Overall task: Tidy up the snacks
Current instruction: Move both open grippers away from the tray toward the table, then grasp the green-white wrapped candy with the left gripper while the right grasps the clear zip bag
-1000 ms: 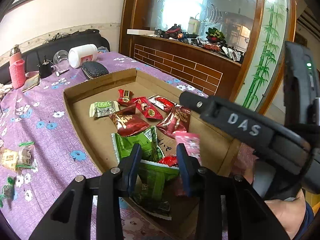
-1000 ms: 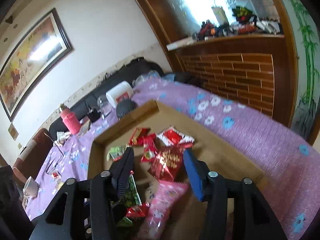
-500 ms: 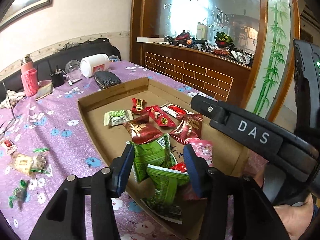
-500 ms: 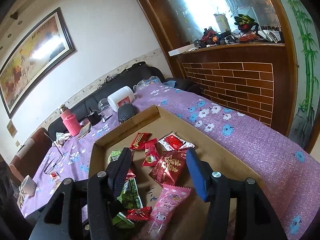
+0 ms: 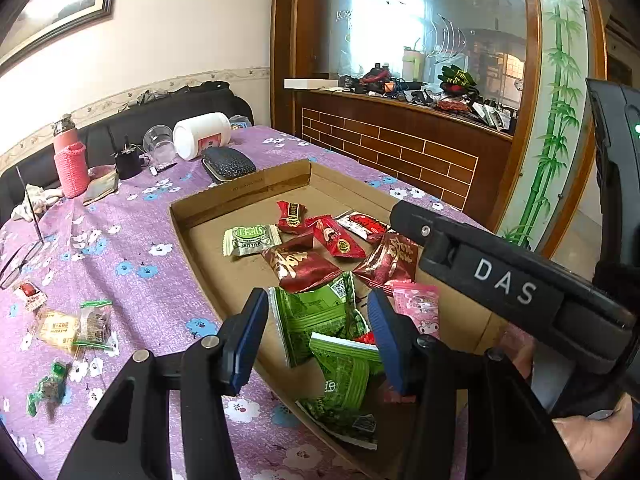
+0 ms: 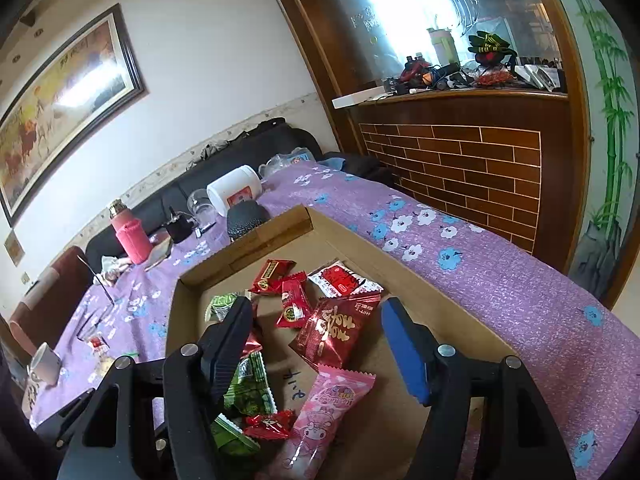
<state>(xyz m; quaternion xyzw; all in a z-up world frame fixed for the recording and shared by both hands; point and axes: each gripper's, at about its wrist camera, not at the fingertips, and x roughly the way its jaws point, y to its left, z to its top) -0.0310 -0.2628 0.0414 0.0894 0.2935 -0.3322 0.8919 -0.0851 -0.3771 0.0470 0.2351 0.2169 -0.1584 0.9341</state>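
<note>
On the far left of the purple floral tabletop (image 5: 132, 240), seen from the left wrist view, loose snacks sit outside the box: a tan packet (image 5: 56, 326), a clear-wrapped brown packet (image 5: 95, 325) touching it, a small green candy (image 5: 47, 388) nearer the camera, a red-and-white packet (image 5: 29, 291) further left. To their right, the shallow cardboard box (image 5: 240, 188) already has most snacks in it: a pale green packet (image 5: 250, 240), red packets, a dark red pillow pack (image 5: 302, 266), two green packets (image 5: 316, 316), a pink packet (image 5: 418, 308).

Left hand-held gripper (image 5: 318, 338) is released, jaws apart and empty, hovering over the green packets without pressing them (looks like a drop-off just finished). Right hand-held gripper (image 6: 316, 346) has its jaws opening, nothing between them; a red foil packet (image 6: 334, 330) and the pink packet (image 6: 320, 412) lie in the box below, not gripped. A hand (image 5: 592, 444) holds it at the right edge.

Likely next step: fetch the leftovers on the cloth. To do it well, lift clear of the box wall first, go for one packet at a time, come down with jaws either side of the wrapper's narrow width, and pinch the crimped end rather than the puffy middle (foil slips). The touching pair needs care so only one lifts.
</note>
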